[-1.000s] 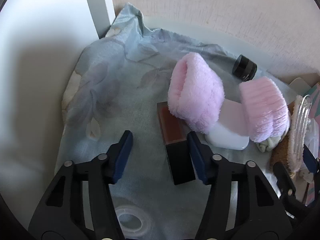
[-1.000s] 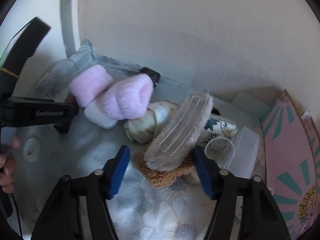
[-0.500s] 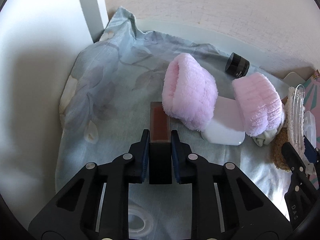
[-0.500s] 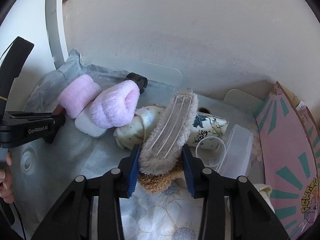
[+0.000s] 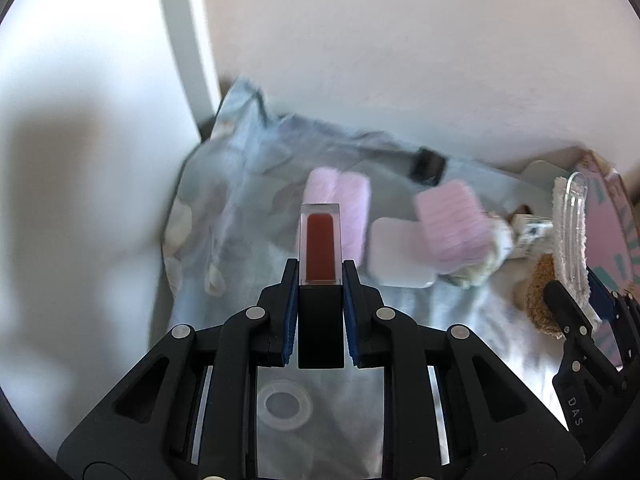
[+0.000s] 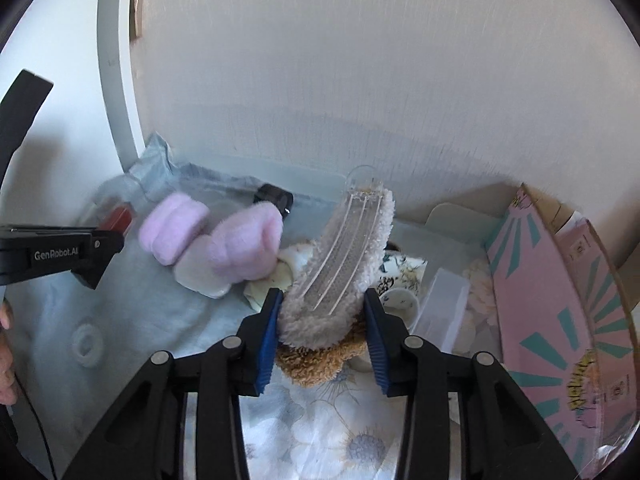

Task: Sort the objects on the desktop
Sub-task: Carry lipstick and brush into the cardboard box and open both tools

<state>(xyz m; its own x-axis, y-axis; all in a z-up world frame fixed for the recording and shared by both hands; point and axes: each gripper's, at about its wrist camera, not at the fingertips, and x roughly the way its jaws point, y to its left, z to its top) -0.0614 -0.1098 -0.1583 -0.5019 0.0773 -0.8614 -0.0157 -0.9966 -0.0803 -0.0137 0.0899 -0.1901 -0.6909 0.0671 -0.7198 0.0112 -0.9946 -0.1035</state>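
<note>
While both pairs of jaws are clamped on their loads, the left gripper (image 5: 320,286) pinches a slim lip-gloss tube (image 5: 320,248) by its black cap, long axis running straight out from the jaws. The right gripper (image 6: 323,332) squeezes a fluffy comb (image 6: 340,264), angled away over the blue cloth (image 6: 132,312).

surface: blue floral cloth (image 5: 256,248) | on it: pink fluffy rolls (image 6: 246,248), white pad (image 5: 396,256), black cap (image 6: 276,198)
</note>
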